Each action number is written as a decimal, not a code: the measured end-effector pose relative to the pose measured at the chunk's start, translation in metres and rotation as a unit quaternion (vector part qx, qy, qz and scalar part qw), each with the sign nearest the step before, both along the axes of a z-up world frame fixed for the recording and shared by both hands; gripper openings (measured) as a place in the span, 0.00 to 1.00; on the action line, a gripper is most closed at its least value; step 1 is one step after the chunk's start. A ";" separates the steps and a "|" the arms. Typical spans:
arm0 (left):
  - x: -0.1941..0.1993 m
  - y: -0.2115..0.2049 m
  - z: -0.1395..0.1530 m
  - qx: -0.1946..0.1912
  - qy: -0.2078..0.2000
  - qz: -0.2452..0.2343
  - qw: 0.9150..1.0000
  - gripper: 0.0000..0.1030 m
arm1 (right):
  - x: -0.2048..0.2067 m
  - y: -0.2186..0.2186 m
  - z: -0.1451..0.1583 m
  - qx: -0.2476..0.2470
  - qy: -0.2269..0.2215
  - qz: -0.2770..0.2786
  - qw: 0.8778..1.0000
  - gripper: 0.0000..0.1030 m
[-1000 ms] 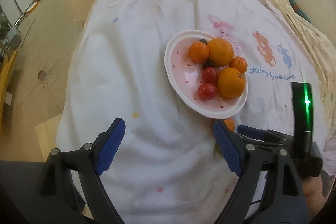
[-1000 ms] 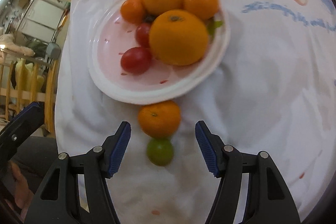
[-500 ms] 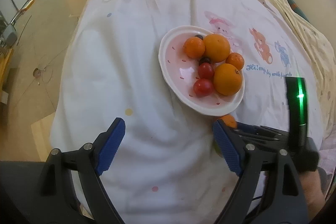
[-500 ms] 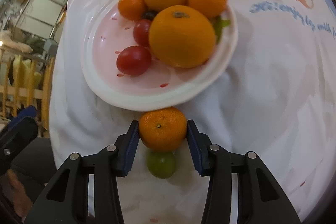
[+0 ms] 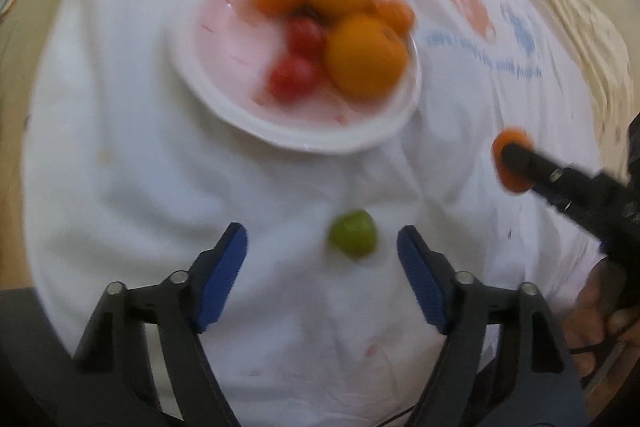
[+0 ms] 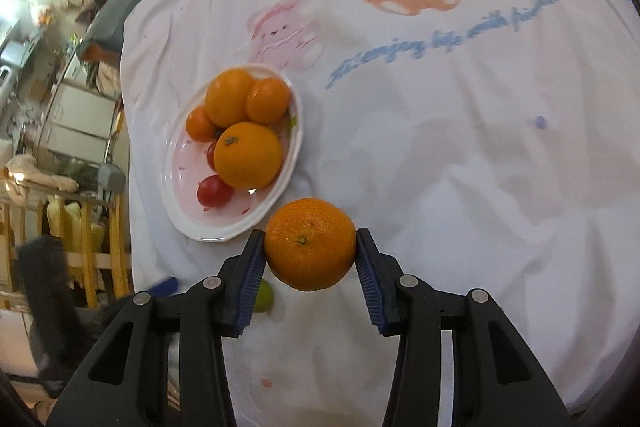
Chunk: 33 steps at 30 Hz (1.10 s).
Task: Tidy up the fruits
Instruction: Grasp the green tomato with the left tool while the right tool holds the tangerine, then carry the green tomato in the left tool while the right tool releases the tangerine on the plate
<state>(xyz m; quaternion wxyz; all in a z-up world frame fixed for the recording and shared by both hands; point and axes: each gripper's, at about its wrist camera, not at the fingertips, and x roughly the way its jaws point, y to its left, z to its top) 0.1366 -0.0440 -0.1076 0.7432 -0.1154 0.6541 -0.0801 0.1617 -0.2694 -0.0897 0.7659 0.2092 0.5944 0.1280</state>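
Glossy plate [image 6: 176, 211]; matt cloth sheet [image 6: 460, 167]; pitted mandarin [image 6: 310, 243].

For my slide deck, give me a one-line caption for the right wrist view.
Right hand-held gripper clamps a mandarin beside the plate of fruit on a cartoon-print cloth.

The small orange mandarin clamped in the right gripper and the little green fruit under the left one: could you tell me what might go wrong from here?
The small orange mandarin is pinched only at its sides by the right gripper, so it could slip out.

The pink-and-white oval plate is already crowded, so an added fruit may roll off.

The left gripper is closing with the small round green fruit off-centre between unpressed pads; it might be nudged away.
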 end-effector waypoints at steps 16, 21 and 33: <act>0.008 -0.049 -0.022 0.070 -0.005 -0.062 0.996 0.26 | -0.005 -0.015 0.004 0.017 0.000 -0.014 1.000 0.45; 0.006 -0.049 -0.015 0.061 -0.009 -0.062 0.996 0.24 | -0.005 -0.011 0.003 0.014 0.004 -0.014 1.000 0.45; -0.003 0.009 0.032 0.032 -0.069 -0.009 0.997 0.24 | 0.002 0.014 0.013 0.011 -0.012 0.004 1.000 0.45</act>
